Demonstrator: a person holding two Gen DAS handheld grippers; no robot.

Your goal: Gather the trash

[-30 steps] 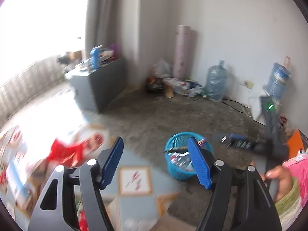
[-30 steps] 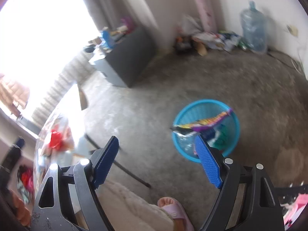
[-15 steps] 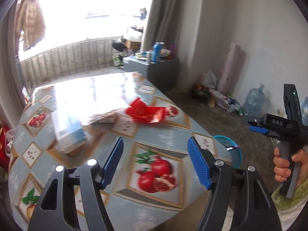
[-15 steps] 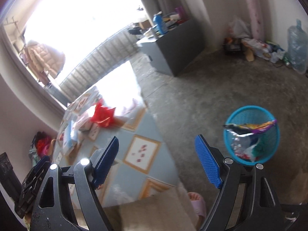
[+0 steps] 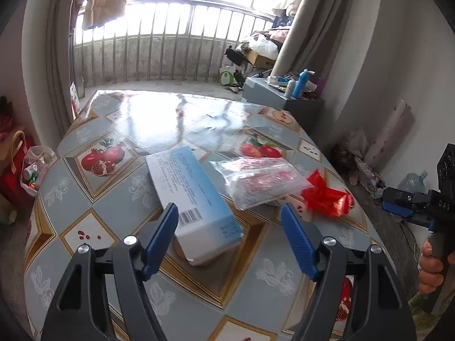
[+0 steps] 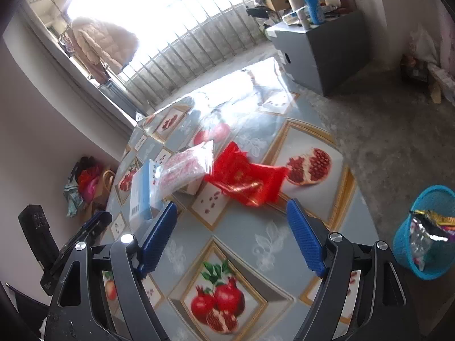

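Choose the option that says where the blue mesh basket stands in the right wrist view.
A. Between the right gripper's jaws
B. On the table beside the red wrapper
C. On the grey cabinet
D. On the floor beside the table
D: the blue mesh basket stands on the floor, off the table edge, with wrappers already inside.

1. A light-blue box (image 5: 193,199) with a barcode lies flat on the bench (image 5: 85,199).
2. A clear plastic bag (image 5: 261,180) with pink contents lies just beside the box, crumpled.
3. A crumpled red wrapper (image 5: 327,196) lies just past the bag, farthest from the box.
4. A blue mesh basket (image 6: 426,227) stands on the floor beyond the bench, wrappers sticking out.
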